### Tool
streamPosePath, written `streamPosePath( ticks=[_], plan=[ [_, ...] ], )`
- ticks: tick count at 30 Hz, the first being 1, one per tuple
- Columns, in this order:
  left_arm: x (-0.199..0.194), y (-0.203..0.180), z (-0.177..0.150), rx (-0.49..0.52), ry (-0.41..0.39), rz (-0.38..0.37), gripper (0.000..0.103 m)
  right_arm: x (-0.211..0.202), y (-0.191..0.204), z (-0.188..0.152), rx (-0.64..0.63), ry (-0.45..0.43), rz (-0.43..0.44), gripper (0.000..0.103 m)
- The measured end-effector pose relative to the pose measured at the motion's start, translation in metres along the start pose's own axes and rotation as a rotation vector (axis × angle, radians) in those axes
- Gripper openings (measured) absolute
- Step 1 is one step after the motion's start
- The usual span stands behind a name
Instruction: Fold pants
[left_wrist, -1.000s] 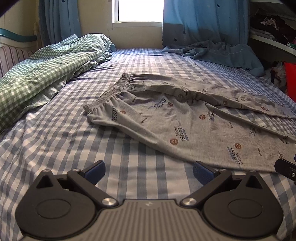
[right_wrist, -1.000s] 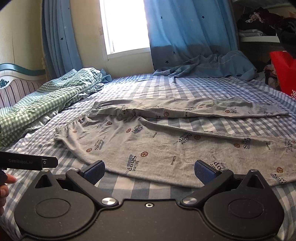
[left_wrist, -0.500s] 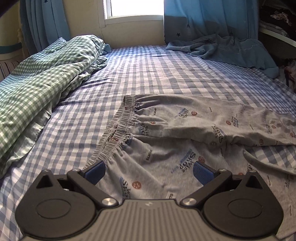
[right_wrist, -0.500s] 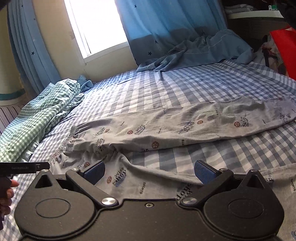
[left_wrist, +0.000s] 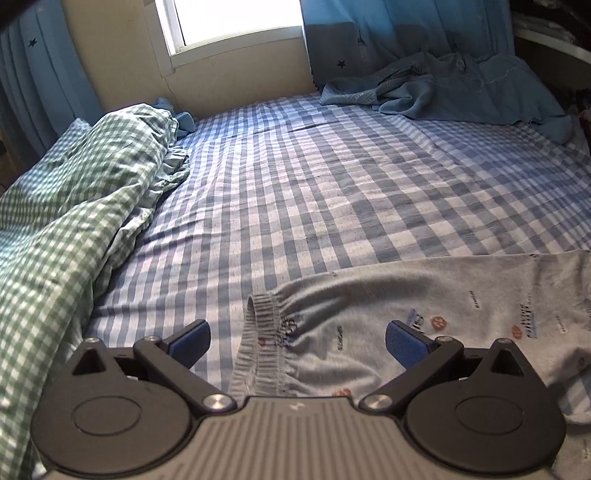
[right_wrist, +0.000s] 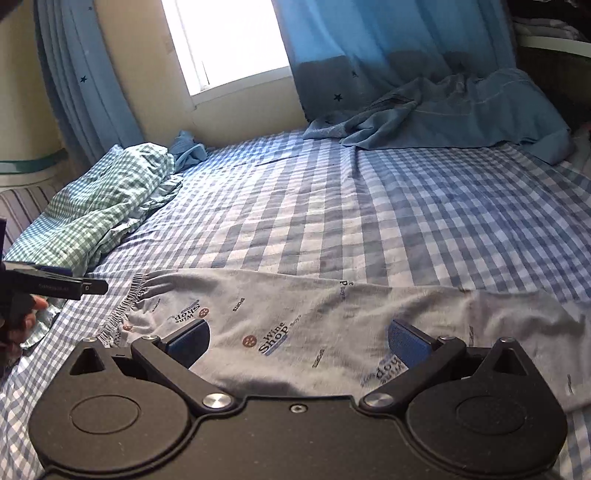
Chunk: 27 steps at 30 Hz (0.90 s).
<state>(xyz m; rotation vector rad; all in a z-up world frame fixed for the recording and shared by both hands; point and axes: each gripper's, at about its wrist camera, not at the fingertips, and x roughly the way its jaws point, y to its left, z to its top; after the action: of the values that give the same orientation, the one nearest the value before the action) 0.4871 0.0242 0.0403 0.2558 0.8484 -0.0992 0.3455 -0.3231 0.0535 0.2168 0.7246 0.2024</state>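
Note:
Grey printed pants (left_wrist: 424, 306) lie flat on a blue checked bed sheet (left_wrist: 332, 184). Their elastic waistband (left_wrist: 258, 343) sits between my left gripper's blue pads, just ahead of the tool. My left gripper (left_wrist: 297, 341) is open and holds nothing. In the right wrist view the same pants (right_wrist: 332, 317) stretch across the frame, waistband (right_wrist: 125, 310) at the left. My right gripper (right_wrist: 299, 341) hovers open over the upper leg cloth. The left tool (right_wrist: 55, 286) and a hand (right_wrist: 22, 325) show at that view's left edge.
A green checked duvet (left_wrist: 66, 229) is bunched along the left of the bed. A blue curtain's hem and a crumpled blue cloth (left_wrist: 461, 92) lie at the far right under the window (left_wrist: 232, 22). Checked sheet (right_wrist: 351, 206) stretches beyond the pants.
Both grippers have moved forward and down over the pants, so the garment now fills the near foreground. The left one has come up to the waistband. Both stayed open.

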Motion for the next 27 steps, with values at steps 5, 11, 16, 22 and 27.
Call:
streamPosePath(
  ticks=[5,11,16,22,27],
  plan=[
    [0.049,-0.005,0.033,0.12,-0.016,-0.017,0.103,0.06,-0.032,0.043,-0.14,0.074,0.122,0.103],
    [0.105,-0.001,0.061,0.182,0.037,-0.09,0.103,0.13,-0.065,0.077,-0.217,0.179,0.206,0.102],
    [0.157,-0.001,0.07,0.208,0.188,-0.087,0.103,0.174,-0.084,0.082,-0.191,0.264,0.24,0.095],
    [0.162,-0.011,0.065,0.32,0.204,-0.213,0.102,0.193,-0.082,0.076,-0.237,0.306,0.343,0.084],
    [0.169,-0.016,0.068,0.375,0.233,-0.253,0.091,0.201,-0.069,0.073,-0.302,0.325,0.374,0.067]
  ],
)
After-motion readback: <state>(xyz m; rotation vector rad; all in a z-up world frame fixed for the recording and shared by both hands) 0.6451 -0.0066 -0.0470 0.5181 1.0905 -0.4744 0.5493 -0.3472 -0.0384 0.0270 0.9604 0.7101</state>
